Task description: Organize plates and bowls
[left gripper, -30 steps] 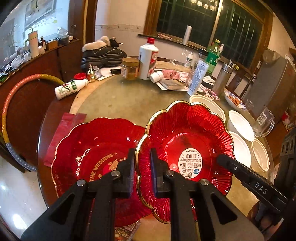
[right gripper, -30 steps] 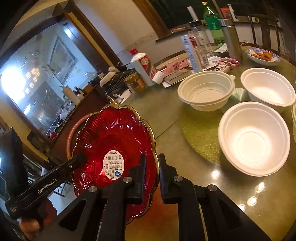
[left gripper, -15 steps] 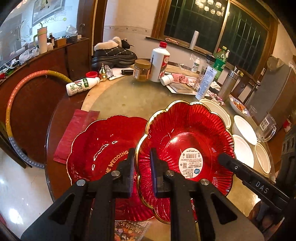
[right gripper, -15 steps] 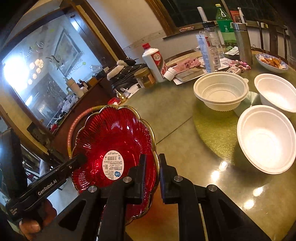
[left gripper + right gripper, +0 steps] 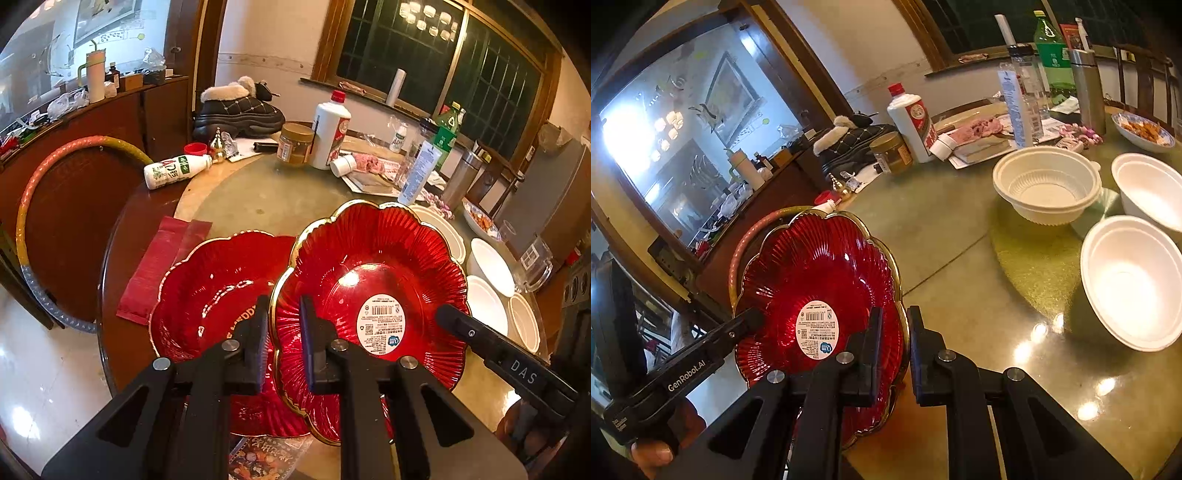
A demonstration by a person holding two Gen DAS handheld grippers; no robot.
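A red scalloped plate with a gold rim and a white sticker point(image 5: 369, 280) is held tilted above the round table by both grippers. My left gripper point(image 5: 283, 308) is shut on its left rim. My right gripper point(image 5: 894, 319) is shut on the opposite rim of the same plate point(image 5: 812, 280). A second red plate with gold lettering point(image 5: 207, 295) lies on the table just left of and partly under the held one. Three white bowls point(image 5: 1047, 184) point(image 5: 1134, 280) point(image 5: 1152, 188) stand to the right on the glass turntable.
The far side of the table point(image 5: 258, 199) carries a white bottle point(image 5: 328, 129), a jar point(image 5: 295, 144), a fallen bottle point(image 5: 173, 170), books, a flask and a dish of food point(image 5: 1141, 129). A red packet point(image 5: 159, 266) lies near the left edge. A hoop point(image 5: 33, 206) leans on a cabinet.
Both grippers have carried the stickered plate a little to the left, away from the white bowls and closer over the lettered red plate. Neither grip has changed.
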